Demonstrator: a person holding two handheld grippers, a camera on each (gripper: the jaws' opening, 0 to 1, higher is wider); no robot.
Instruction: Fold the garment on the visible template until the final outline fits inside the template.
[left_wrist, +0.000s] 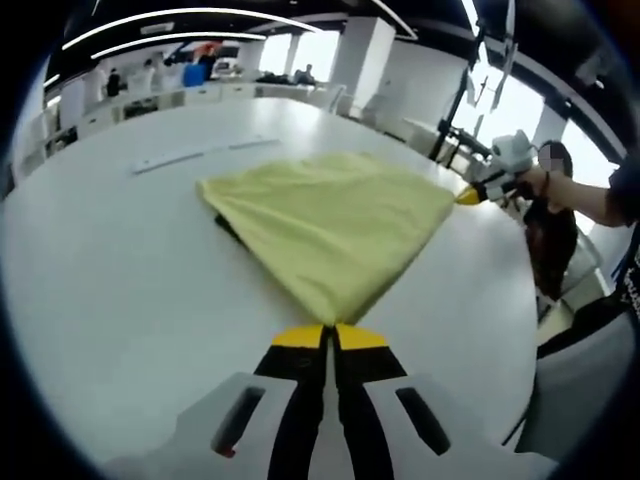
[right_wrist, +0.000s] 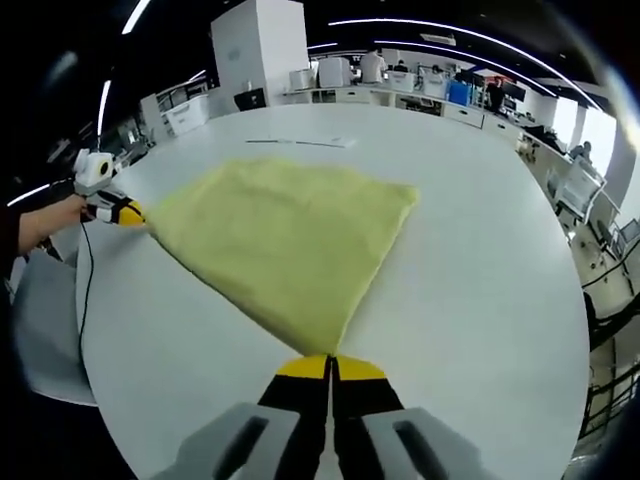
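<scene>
A pale yellow garment (left_wrist: 335, 225) lies spread and partly lifted over a white table (left_wrist: 120, 290). A dark edge (left_wrist: 229, 226), maybe the template, peeks out under its left side. In the left gripper view my left gripper (left_wrist: 330, 335) is shut on the garment's near corner. My right gripper (left_wrist: 470, 196), held by a hand, pinches the corner at the far right. In the right gripper view the garment (right_wrist: 285, 235) runs to a point at my right gripper (right_wrist: 330, 365), which is shut on it. My left gripper (right_wrist: 128, 213) grips the left corner there.
The person (left_wrist: 600, 200) stands at the table's right edge in the left gripper view. A thin strip (left_wrist: 205, 155) lies on the table beyond the garment. Desks and a white pillar (right_wrist: 258, 45) fill the room behind. A cable (right_wrist: 82, 290) hangs by the table's left edge.
</scene>
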